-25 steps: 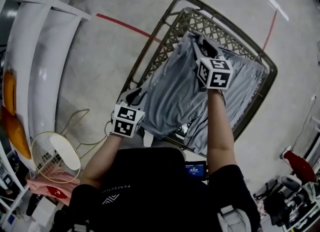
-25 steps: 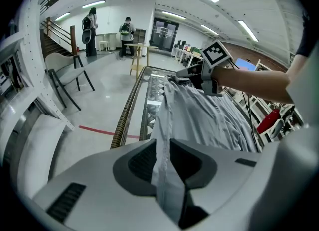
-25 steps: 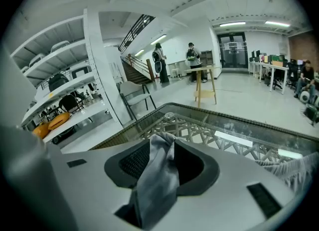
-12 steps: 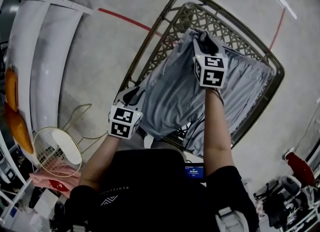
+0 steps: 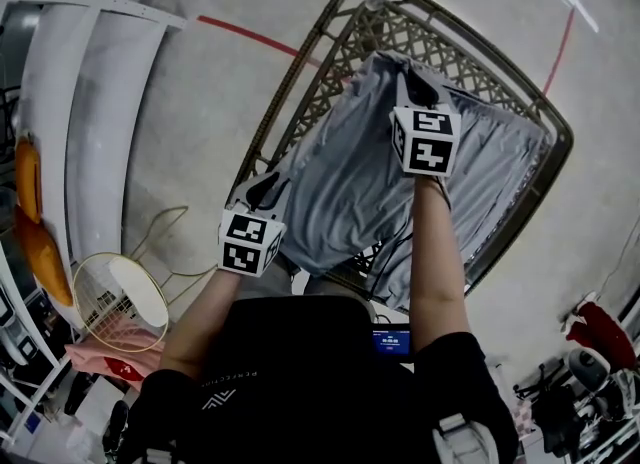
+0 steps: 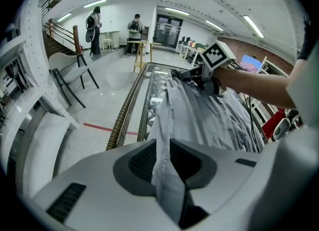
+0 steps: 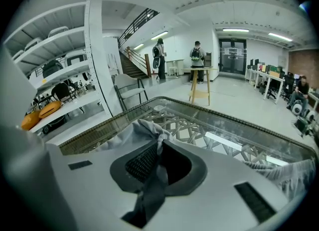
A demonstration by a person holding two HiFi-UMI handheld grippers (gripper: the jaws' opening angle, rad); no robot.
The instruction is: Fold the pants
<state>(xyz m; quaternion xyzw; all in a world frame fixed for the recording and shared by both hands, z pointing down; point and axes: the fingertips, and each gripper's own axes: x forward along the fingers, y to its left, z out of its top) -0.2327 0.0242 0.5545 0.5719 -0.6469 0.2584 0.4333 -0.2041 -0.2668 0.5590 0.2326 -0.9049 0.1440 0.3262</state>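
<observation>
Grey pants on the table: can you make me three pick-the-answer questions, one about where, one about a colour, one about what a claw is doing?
1. Where do the grey fabric pants lie?
A. On the floor
B. On the glass-topped table with the woven brown rim
C. On a chair

2. What colour is the thin painted line on the floor beside the table?
A. Blue
B. Red
C. Green

3. What is the left claw doing?
A. Shut on an edge of the pants
B. Open and empty
C. Holding a cup

Answers:
1 B, the pants spread across its glass top.
2 B, a red stripe crosses the pale floor.
3 A, the left gripper view shows a stitched edge pinched between its jaws.
</observation>
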